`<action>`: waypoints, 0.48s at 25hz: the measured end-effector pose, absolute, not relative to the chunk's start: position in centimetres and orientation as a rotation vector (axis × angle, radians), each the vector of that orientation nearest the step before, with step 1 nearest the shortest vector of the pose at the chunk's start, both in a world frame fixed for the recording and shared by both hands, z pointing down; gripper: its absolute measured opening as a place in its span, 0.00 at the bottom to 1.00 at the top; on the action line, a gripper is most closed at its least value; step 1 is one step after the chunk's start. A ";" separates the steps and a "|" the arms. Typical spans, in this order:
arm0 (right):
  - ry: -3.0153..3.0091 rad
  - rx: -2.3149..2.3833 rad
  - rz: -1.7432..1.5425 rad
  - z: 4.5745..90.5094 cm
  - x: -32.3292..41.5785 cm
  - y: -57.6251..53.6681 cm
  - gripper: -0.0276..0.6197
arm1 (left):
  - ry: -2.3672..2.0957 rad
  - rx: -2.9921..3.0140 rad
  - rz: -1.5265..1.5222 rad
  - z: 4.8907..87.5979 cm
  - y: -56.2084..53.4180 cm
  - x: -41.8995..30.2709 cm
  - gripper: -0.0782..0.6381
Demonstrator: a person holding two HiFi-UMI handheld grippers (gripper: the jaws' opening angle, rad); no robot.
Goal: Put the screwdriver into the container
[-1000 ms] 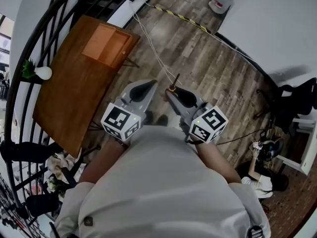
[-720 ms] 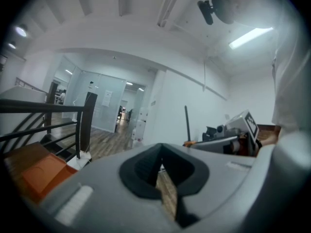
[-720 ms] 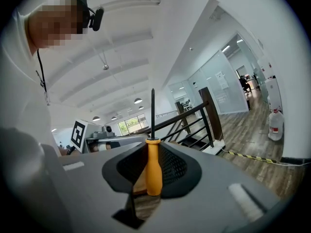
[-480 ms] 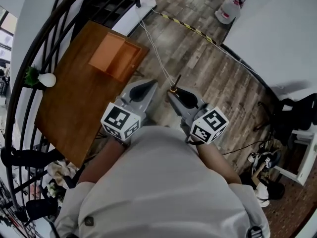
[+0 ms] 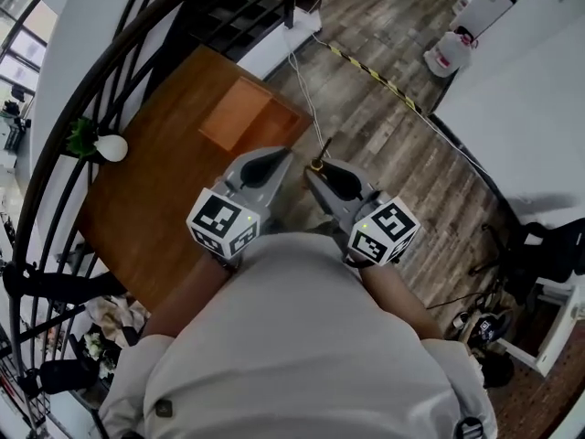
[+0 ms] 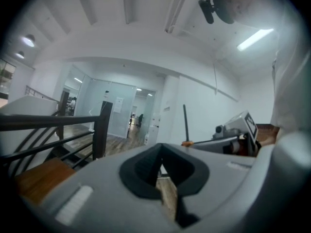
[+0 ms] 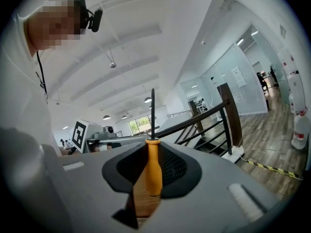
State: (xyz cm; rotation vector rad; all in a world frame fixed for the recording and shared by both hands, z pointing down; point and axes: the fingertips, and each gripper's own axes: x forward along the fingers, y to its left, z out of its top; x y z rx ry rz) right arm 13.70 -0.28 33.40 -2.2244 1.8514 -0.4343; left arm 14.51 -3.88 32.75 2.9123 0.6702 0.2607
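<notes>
- Screwdriver (image 7: 153, 171) sits in my right gripper (image 7: 153, 174); jaws clenched on the orange handle, dark shaft standing upright past the tips toward the top of the right gripper view.
- Head view: same tool shows at frame centre, shaft (image 5: 321, 150) poking up from the right gripper (image 5: 316, 170), held over the plank floor (image 5: 384, 144) and just off the table's near edge.
- Left gripper (image 6: 160, 173): jaws drawn together, nothing between them; it rides beside the right one, idle, at centre-left of the head view (image 5: 272, 161).
- Container, by my reading, is the shallow orange tray (image 5: 239, 115) on the wooden table (image 5: 155, 208), upper-left of centre in the head view; empty as far as I can see; well apart from the tool.
- Step in hand, judged: carry not yet finished; tool not yet over the tray.
- Doing it well: keep the clench firm on the handle so the shaft doesn't swing; bring the right gripper up and left across the table edge; tip the shaft down toward flat before letting go, since the tray looks shallow and an upright drop could bounce out; release low, inside the rim.
- Risk: the dark railing (image 5: 110, 80) curves close along the table's far side; keep the shaft clear of it.
</notes>
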 end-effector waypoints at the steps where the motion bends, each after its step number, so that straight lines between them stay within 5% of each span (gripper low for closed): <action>1: 1.874 -2.214 -0.442 33.6 13.7 -1.2 0.16 | 0.650 2.911 0.266 32.9 -4.7 14.5 0.11; 12: 2.099 -2.026 -0.551 35.2 17.0 -8.5 0.16 | 0.302 2.915 0.272 34.4 -12.7 15.9 0.11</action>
